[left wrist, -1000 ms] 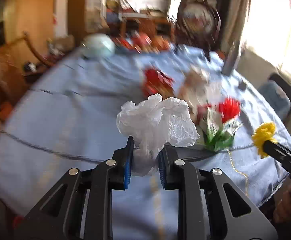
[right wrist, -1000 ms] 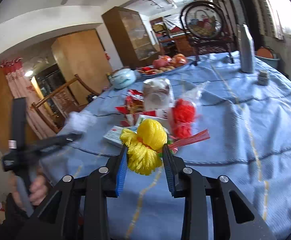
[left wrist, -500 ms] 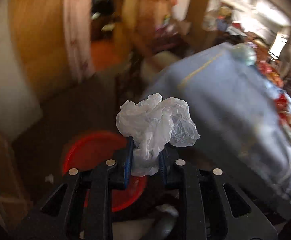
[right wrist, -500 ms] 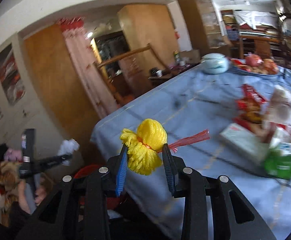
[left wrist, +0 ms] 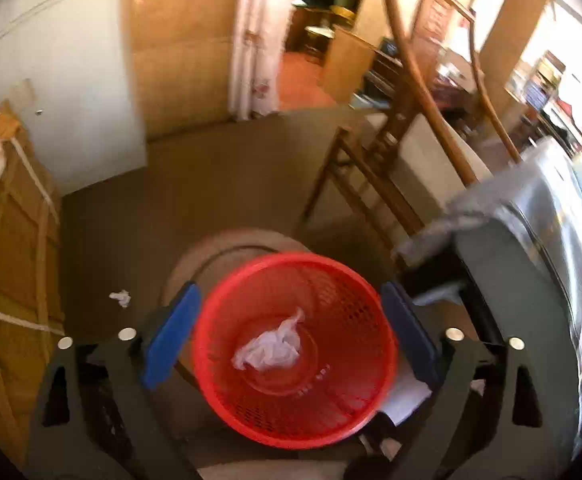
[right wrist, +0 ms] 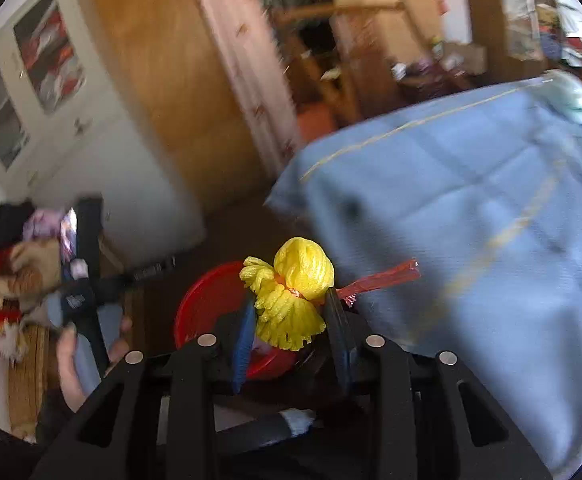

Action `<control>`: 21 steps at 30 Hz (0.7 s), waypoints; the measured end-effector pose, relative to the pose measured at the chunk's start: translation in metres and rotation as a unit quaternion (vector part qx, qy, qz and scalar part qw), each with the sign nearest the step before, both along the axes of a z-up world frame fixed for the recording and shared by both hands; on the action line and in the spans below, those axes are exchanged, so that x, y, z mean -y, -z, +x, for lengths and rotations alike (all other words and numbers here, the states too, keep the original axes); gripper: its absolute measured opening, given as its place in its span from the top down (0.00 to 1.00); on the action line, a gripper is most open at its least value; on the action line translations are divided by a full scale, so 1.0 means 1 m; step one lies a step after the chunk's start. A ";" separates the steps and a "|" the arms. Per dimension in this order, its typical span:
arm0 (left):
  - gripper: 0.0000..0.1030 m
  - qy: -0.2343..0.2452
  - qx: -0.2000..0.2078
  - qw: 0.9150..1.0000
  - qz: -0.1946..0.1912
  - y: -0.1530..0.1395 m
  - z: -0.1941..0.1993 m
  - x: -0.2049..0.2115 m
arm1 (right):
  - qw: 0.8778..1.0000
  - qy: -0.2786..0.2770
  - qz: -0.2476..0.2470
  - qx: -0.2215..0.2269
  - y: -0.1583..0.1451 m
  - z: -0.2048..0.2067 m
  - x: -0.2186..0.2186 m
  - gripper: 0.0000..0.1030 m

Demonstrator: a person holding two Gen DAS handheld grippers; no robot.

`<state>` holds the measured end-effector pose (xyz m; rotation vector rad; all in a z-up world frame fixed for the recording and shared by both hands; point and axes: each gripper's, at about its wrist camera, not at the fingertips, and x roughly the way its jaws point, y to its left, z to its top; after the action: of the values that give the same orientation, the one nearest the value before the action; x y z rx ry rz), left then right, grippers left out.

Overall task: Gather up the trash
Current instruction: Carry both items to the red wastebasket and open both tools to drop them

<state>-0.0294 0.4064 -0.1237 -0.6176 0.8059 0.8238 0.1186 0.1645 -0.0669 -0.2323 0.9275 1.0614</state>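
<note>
Left gripper (left wrist: 291,332): jaws just opened, empty; crumpled white plastic bag (left wrist: 269,348) inside red mesh basket (left wrist: 355,292), lower centre. Right gripper (right wrist: 291,344): clamped on yellow net bundle (right wrist: 291,296).

The basket (left wrist: 295,348) was red with a perforated mesh wall; the crumpled plastic (left wrist: 269,346) in it was white. The netting (right wrist: 289,300) was yellow, the counter's cloth (right wrist: 471,208) pale blue with thin yellow lines.
</note>
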 end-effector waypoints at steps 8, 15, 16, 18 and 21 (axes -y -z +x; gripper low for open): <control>0.10 -0.068 -0.024 0.997 -0.031 0.032 -0.027 -0.046 | 0.991 -0.092 -0.065 -0.066 0.057 -0.011 -0.083 0.65; 0.10 -0.101 -0.041 0.993 -0.035 0.053 -0.045 -0.059 | 0.988 -0.127 -0.076 -0.041 0.072 -0.019 -0.113 0.46; 0.10 -0.103 -0.044 0.993 -0.036 0.057 -0.045 -0.061 | 0.988 -0.126 -0.076 -0.042 0.072 -0.019 -0.114 0.46; 0.10 -0.107 -0.046 0.993 -0.030 0.062 -0.044 -0.062 | 0.989 -0.117 -0.073 -0.043 0.070 -0.014 -0.108 0.46; 0.10 -0.123 -0.069 0.990 0.007 0.074 -0.040 -0.060 | 0.993 -0.099 -0.062 -0.030 0.062 -0.005 -0.094 0.46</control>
<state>-0.0692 0.4667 -0.1976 -0.6615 0.8599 1.1063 0.1139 0.2587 -0.1291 -0.4030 1.0420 1.1995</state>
